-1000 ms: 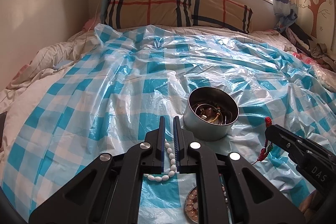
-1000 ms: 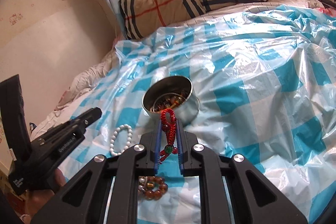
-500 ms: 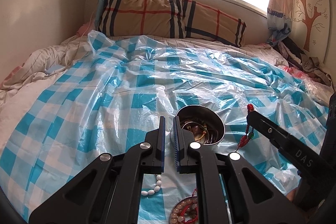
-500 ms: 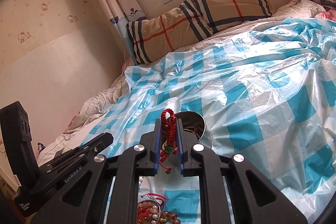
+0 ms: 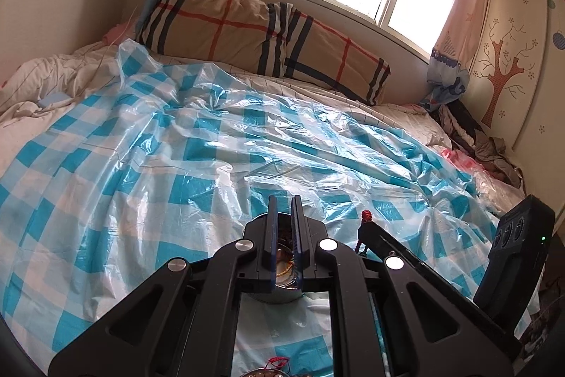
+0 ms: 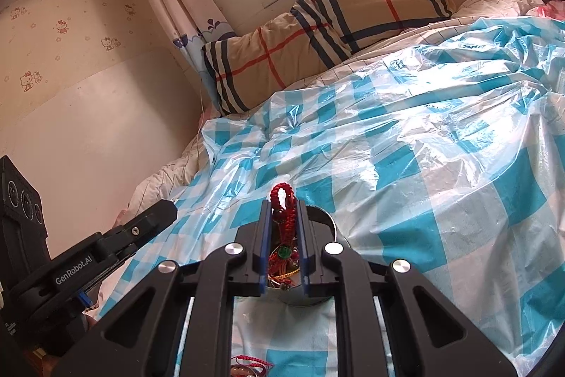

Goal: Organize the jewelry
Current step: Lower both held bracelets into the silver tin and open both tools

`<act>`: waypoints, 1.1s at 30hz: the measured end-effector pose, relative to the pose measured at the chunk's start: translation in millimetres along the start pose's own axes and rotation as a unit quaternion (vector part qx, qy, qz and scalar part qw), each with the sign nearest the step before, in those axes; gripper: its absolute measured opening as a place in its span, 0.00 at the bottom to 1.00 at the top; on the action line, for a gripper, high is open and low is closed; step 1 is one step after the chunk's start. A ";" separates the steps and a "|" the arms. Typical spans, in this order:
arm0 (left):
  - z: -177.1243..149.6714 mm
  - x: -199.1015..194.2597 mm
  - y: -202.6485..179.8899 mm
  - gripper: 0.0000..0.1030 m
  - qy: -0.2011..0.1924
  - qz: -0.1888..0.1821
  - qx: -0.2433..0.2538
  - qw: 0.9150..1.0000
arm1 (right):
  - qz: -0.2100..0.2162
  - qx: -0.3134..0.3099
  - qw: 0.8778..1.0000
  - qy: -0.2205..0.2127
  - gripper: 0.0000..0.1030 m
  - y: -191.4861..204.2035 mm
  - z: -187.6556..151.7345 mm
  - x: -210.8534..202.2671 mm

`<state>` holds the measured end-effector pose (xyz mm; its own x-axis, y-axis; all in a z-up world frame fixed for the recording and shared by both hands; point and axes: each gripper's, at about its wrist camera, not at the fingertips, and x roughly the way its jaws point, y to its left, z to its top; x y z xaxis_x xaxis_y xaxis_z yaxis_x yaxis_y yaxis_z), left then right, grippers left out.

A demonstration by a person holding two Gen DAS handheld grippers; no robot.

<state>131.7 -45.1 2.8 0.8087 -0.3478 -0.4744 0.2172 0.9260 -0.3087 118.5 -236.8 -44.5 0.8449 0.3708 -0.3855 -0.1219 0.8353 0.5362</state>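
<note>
Blue-checked plastic sheet [image 5: 197,165] over bed, plaid pillow [image 6: 317,37]; right gripper [image 6: 284,211] pinching red bracelet [image 6: 282,200], left gripper [image 5: 283,211] near-closed, empty.

Readable text: one mark
"GenRobot.AI", white print on the black body of the left tongs [image 6: 160,212], right wrist view. Cabinet door lettering too small to read.

You are facing a bed [image 5: 53,83] with pale, rumpled bedding. A crinkled sheet of clear plastic [image 5: 197,143] printed in blue and white checks is spread over most of it. A long plaid pillow [image 5: 254,34] in tan, navy and red lies across the head of the bed, under the window. A round metal tin [image 6: 319,218] sits on the plastic near you, with beaded bracelets [image 6: 247,368] lying on the plastic closer still.
</note>
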 end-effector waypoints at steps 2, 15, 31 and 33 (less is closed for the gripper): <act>1.4 3.5 2.7 0.07 0.002 -0.010 -0.013 1.000 | 0.000 0.002 1.000 -0.001 0.14 -0.8 1.4 1.0; -4.6 14.8 53.4 0.31 0.100 0.079 0.001 0.992 | 0.009 -0.001 1.000 0.003 0.14 1.8 1.6 4.0; -34.5 32.8 52.8 0.06 0.175 0.120 0.075 0.974 | 0.008 -0.007 1.000 -0.001 0.14 3.4 2.1 2.7; -24.9 23.3 44.4 0.07 0.148 0.100 0.072 0.981 | 0.008 -0.007 1.000 -0.001 0.14 3.3 2.2 2.6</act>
<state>146.6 -15.7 -42.5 0.6528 -0.1641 -0.7396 0.1623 0.9839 -0.0750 121.4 -234.0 -42.1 0.8437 0.3842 -0.3750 -0.1436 0.8345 0.5319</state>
